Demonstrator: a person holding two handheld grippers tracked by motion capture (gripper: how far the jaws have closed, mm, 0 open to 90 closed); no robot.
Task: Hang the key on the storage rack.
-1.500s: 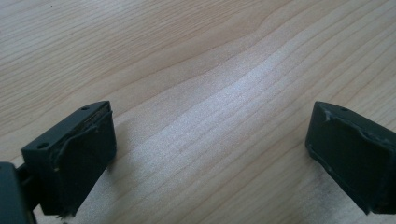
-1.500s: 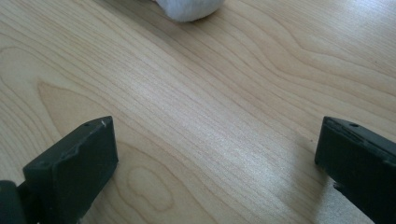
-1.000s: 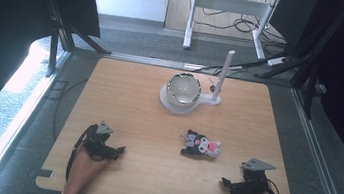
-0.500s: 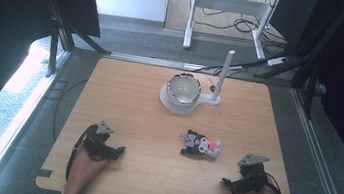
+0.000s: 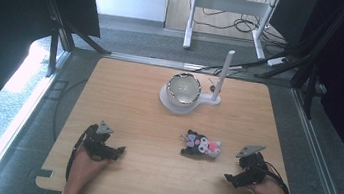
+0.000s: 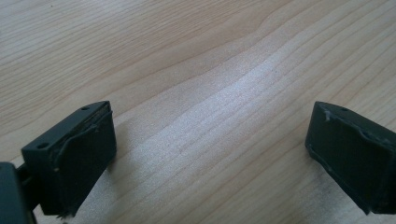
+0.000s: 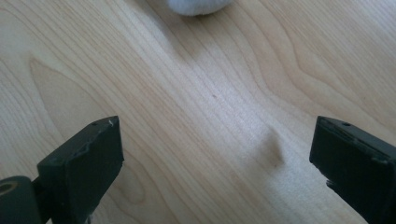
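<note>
The right gripper (image 5: 236,177) rests low on the wooden table (image 5: 129,101) with its jaws spread wide and nothing between them, angled toward the small plush toy (image 5: 201,145) lying just ahead of it and to its left, probably so it can slide in for a grab. The left gripper (image 5: 113,151), equally agape and empty, waits well off to the toy's other side, and the bowl on its white stand (image 5: 183,92) sits far beyond both. Compared with a second ago, the right gripper has edged slightly nearer the toy, while the left and the toy look unmoved.
</note>
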